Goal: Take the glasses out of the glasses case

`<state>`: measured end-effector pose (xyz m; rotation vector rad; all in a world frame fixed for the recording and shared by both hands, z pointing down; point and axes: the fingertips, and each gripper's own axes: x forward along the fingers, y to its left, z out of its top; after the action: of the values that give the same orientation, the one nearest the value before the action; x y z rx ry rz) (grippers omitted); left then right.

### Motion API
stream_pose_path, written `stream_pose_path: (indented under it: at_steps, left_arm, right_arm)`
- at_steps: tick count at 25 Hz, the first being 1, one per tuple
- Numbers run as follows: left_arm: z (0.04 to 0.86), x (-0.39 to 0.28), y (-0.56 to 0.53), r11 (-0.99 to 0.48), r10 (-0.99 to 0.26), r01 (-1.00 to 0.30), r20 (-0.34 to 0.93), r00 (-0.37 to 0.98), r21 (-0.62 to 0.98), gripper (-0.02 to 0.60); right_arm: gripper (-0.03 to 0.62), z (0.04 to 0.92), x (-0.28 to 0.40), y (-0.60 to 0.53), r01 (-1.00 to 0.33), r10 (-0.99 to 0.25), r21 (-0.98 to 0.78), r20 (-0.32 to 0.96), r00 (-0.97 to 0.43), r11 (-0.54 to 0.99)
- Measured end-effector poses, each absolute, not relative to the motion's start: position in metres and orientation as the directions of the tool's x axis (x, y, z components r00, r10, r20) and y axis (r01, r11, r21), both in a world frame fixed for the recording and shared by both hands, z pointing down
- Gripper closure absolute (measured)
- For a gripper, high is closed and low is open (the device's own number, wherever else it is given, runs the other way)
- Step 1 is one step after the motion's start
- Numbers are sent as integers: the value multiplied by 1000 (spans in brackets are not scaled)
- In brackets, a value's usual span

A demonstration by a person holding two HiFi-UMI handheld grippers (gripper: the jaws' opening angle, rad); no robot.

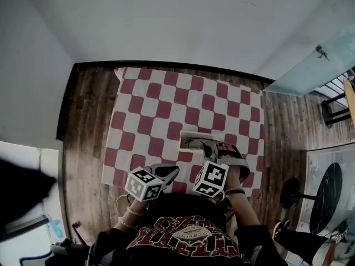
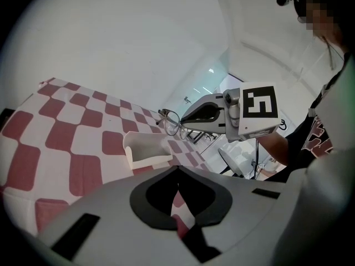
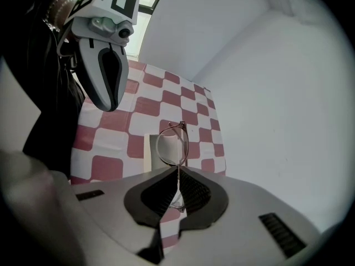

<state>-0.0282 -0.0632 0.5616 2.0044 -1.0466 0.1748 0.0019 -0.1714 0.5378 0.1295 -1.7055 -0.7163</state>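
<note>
A white open glasses case lies on the red-and-white checked cloth; its hollow shows nothing inside in the left gripper view. My right gripper is shut on thin-rimmed glasses, pinching them at the rim with one lens standing up out of the jaws. The glasses hang a little above and beyond the case. My left gripper hovers over the cloth's near edge, left of the case, shut with nothing in it.
The cloth covers a dark wooden table with a black far edge, set against white walls. A glass panel and a round black table stand off to the right. The person's torso is close behind both grippers.
</note>
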Motion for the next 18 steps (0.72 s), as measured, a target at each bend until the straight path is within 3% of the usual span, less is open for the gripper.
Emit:
stream_pose_path:
  at_steps: [18]
  left_arm:
    - [576,-26,-58,-280,-587,-726,486,647,629,578]
  right_arm:
    - [572,514,9,-162,278,-456,529,842,-287,802]
